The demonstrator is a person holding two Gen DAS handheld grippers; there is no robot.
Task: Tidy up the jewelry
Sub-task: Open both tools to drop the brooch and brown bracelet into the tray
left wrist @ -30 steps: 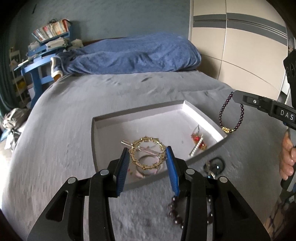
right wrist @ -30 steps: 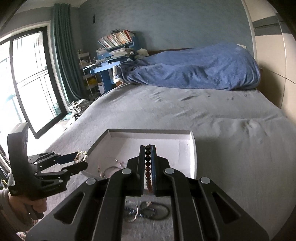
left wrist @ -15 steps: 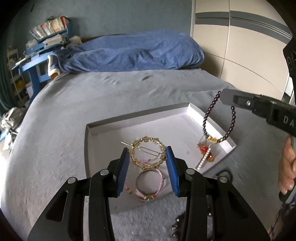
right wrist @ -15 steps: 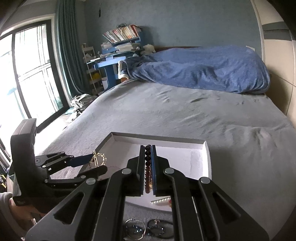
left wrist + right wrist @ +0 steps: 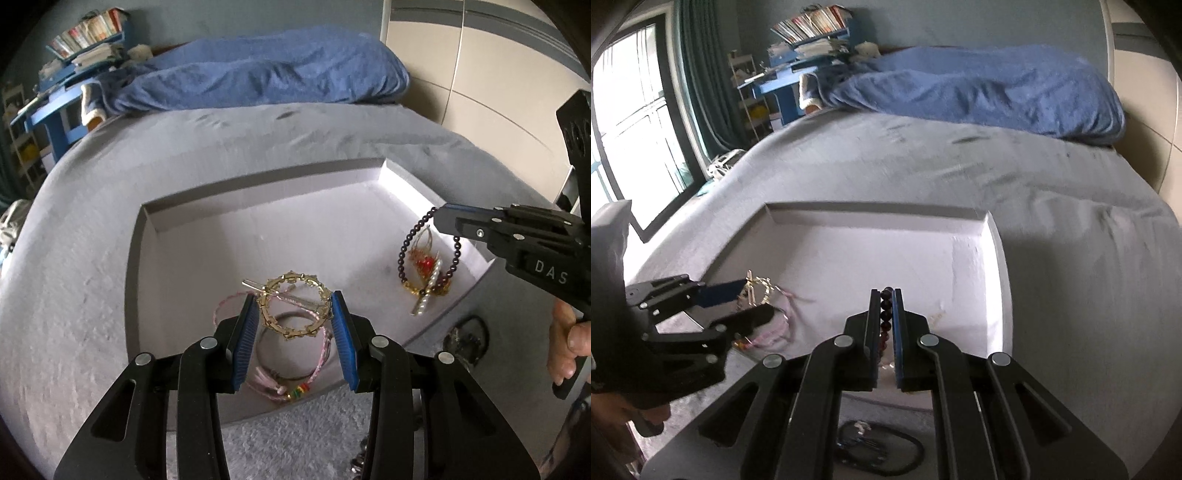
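The left gripper squeezes a gold ring clip over the tray (white inside); the right gripper pinches dark beads.

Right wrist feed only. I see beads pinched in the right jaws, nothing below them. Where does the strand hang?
Observer: The dark bead bracelet hangs as a loop from the right gripper, inside the tray near its right wall.
Operator: Anything under it?
Observer: A red ornament and a pearl clip lie right beneath the loop. I cannot tell whether the loop touches them.
Operator: Left gripper, what's the gold thing?
Observer: The left gripper clamps a gold ring clip by its two sides, with a bar pin across it, above pink cord bracelets on the tray floor.
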